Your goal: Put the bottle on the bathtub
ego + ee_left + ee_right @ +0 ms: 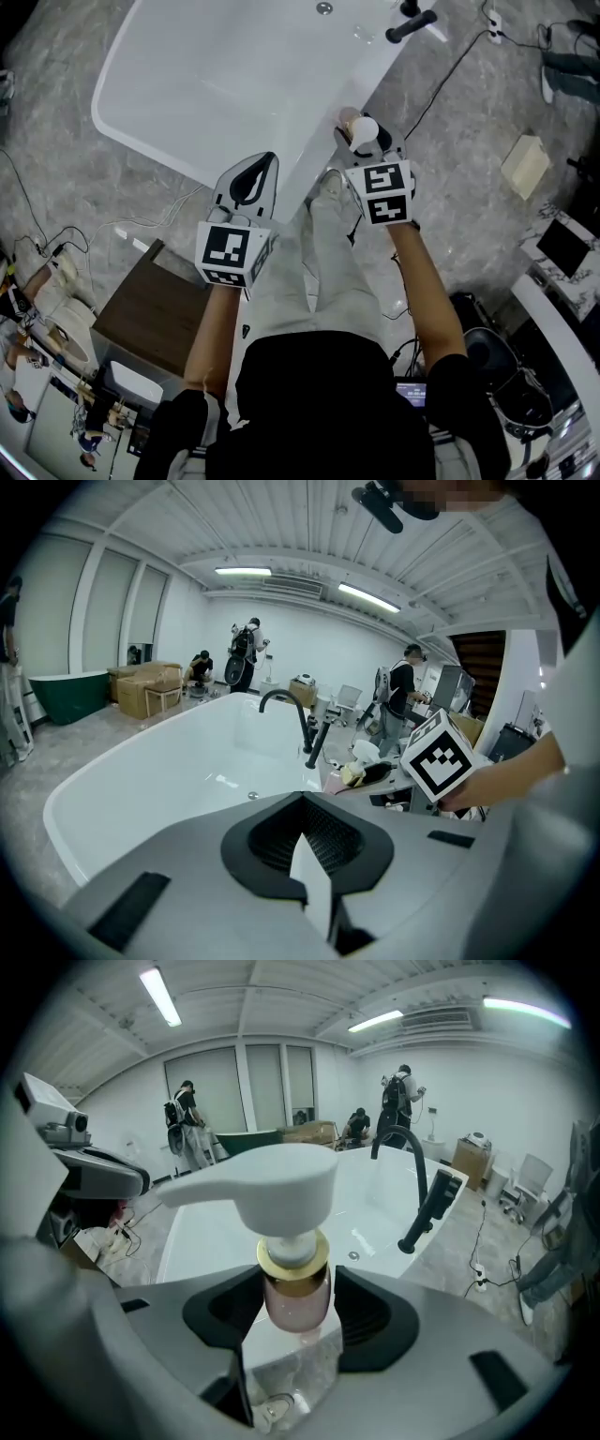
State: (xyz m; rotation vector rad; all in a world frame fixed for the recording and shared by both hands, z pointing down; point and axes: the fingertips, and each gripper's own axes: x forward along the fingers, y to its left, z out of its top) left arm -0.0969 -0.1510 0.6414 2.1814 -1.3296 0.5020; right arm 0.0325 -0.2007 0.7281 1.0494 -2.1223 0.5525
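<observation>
One bottle [364,128] [296,1290] is held upright between the jaws of the right hand-held gripper [367,137] [295,1330], over the bathtub [216,75] [211,1227] edge. The left hand-held gripper [265,161] [312,860], beside it, is closed and empty.

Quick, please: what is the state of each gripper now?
Left gripper: closed, empty.
Right gripper: closed on the bottle.

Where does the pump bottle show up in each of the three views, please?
Head view: bottle upper right of centre, at the bathtub rim.
Left gripper view: small, right of centre, beside the marker cube.
Right gripper view: dead centre, clamped between the jaws.
Shared landmark: the black faucet.
</observation>
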